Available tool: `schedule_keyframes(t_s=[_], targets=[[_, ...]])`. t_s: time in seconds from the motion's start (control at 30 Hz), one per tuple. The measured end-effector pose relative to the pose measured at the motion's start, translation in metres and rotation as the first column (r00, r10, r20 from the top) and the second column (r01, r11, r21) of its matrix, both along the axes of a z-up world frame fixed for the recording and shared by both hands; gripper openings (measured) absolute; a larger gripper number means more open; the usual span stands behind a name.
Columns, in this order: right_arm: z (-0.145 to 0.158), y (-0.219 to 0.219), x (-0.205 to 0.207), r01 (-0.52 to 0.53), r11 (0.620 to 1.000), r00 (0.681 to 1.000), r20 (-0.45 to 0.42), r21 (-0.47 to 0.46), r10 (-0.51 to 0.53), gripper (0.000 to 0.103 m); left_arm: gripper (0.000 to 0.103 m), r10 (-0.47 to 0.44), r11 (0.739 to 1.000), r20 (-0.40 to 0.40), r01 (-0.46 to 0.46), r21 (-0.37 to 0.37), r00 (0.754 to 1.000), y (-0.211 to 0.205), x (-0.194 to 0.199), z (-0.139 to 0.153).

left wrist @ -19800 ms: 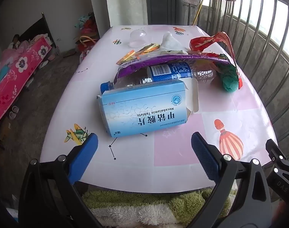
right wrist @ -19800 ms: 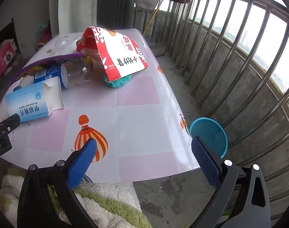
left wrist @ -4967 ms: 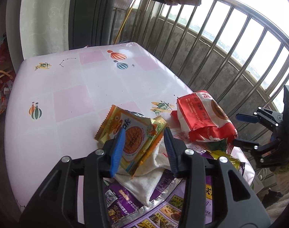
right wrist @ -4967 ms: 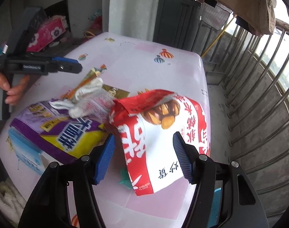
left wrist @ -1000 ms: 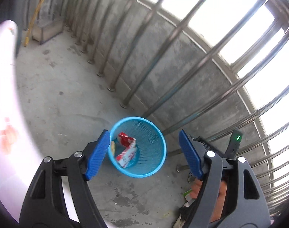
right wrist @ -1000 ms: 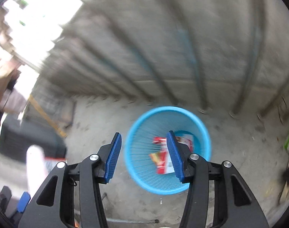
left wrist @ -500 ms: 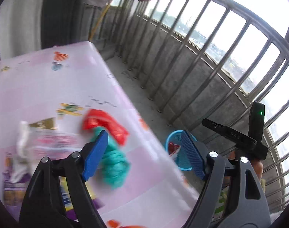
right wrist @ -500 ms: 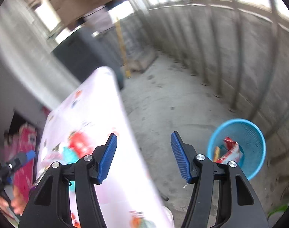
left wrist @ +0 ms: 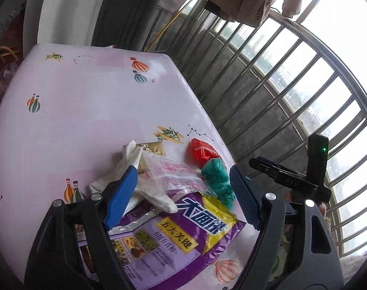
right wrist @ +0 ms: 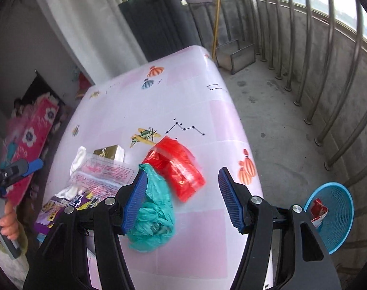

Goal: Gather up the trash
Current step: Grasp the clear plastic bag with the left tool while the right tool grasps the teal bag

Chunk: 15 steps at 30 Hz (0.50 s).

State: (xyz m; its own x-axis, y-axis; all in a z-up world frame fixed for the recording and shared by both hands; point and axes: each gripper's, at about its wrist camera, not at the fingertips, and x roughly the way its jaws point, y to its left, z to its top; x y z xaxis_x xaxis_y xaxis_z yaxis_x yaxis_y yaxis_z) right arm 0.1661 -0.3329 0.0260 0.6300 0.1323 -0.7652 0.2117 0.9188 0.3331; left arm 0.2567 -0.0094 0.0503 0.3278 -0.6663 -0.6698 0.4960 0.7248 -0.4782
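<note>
Your right gripper (right wrist: pixel 181 198) is open and empty, its jaws just widened. The red wrapper (right wrist: pixel 175 168) lies just ahead between them, long axis diagonal. Your left gripper (left wrist: pixel 183 195), also open, is farther.

Table cover (left wrist: pixel 91 111): glossy, smooth plastic sheet. Purple bag (left wrist: pixel 173 239): shiny printed foil. Red wrapper (right wrist: pixel 177 169): glossy crinkled film. Green bag (right wrist: pixel 154 217): thin crumpled plastic. Bin (right wrist: pixel 338 220): blue plastic mesh. Floor (right wrist: pixel 275 120): rough concrete.

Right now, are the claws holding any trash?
No. The left claw and right claw are both open and empty above the table; the right one's jaws have just been opening.
</note>
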Motion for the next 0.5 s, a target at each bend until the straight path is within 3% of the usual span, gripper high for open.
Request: schedule_keyframes(t_s=[0.27, 0.5], targets=[[-0.011, 0.014, 0.026, -0.012, 1.0, 0.999, -0.032, -0.015, 0.012, 0.06, 0.05, -0.055, 0.998, -0.049, 0.056, 0.014, 0.997, 0.004, 0.02, -0.022], [-0.024, 0.01, 0.041, -0.016, 0.999, 0.998, -0.065, -0.041, 0.013, 0.05, 0.045, -0.168, 0.986, 0.029, 0.169, -0.011, 0.985, -0.009, -0.006, 0.001]])
